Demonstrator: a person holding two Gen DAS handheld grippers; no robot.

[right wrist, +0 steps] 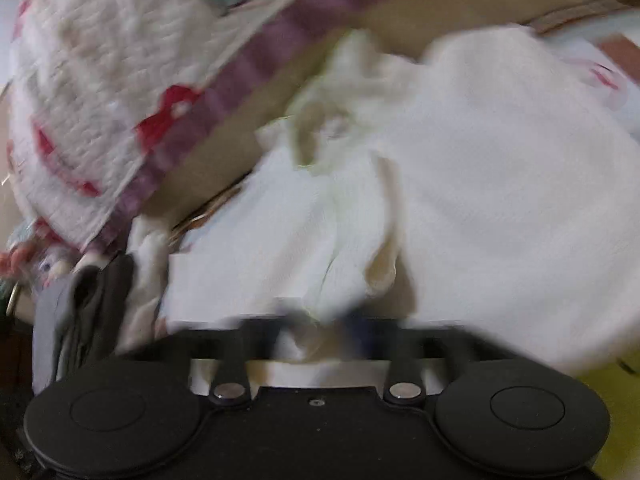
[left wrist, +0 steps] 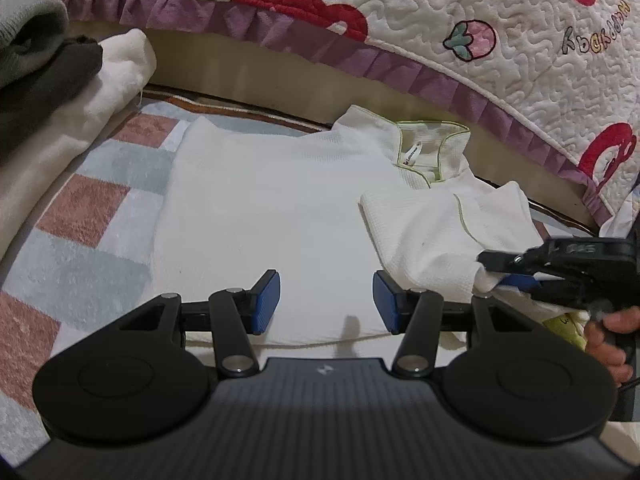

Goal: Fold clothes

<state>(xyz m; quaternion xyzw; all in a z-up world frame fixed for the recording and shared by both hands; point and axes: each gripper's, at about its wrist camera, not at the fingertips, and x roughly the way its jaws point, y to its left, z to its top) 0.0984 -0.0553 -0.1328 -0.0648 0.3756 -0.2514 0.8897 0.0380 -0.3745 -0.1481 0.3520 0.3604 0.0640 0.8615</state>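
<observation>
A white waffle-knit shirt (left wrist: 256,216) lies spread on a pastel checked mat (left wrist: 92,216) on the floor, just below the frilled edge of a quilted bedspread (left wrist: 500,40), its collar at the far side and its hem nearest the left gripper (left wrist: 326,302). That tool hovers over the hem with its blue pads apart and nothing between them. At the right, the right gripper (left wrist: 496,276) has its jaws together on a bunched fold of the shirt's sleeve (left wrist: 432,232). The garment looks light, soft and limp, likely to sag and crease wherever it is lifted, so seams, cuff and hem corners seem the surest holds. It is plain white with thin green piping at collar and sleeve seam. Folded clothes (left wrist: 60,92) sit stacked at the far left.
</observation>
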